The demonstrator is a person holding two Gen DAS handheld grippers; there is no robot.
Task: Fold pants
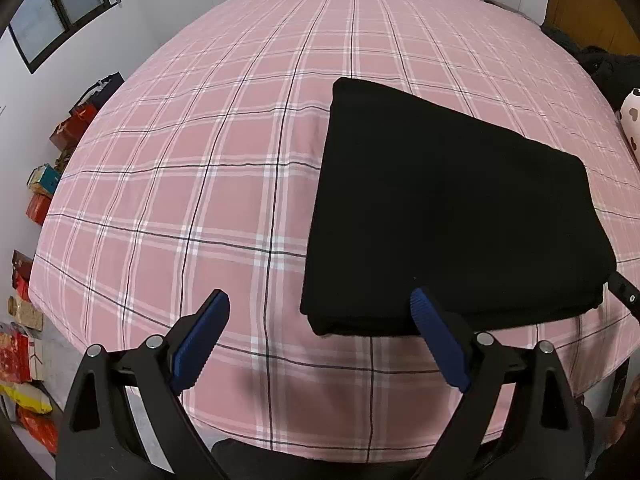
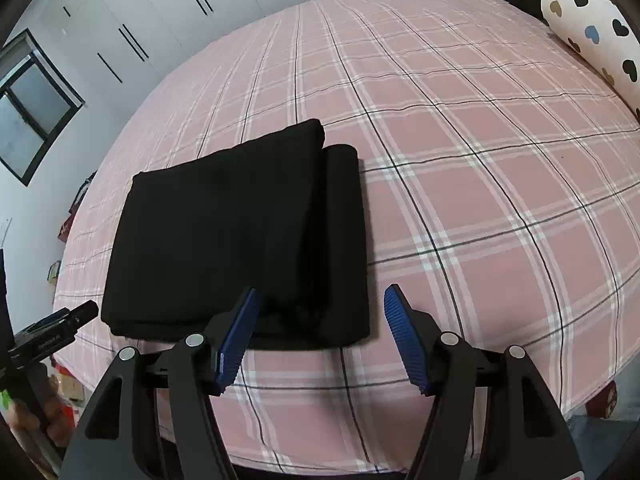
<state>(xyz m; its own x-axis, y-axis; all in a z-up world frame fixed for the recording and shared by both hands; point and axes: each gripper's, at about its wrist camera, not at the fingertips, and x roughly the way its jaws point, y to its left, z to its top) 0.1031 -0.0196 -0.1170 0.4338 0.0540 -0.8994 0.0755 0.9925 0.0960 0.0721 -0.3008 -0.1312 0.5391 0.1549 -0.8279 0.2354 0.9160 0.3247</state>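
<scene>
The folded pants point(image 1: 452, 208) are plain black, with no pattern. Under them the bedsheet point(image 1: 200, 200) is pink plaid, crossed by white bands and thin black lines. Both the left gripper point(image 1: 320, 308) and the right gripper point(image 2: 322, 300) are black with ribbed blue pads point(image 2: 404, 340). Far beyond the right gripper's fingertips, toward the right, a bolster pillow point(image 2: 592, 28) is white with black, brown and blue hearts. Left of the left gripper's fingers, boxes point(image 1: 40, 208) are red, teal and yellow.
</scene>
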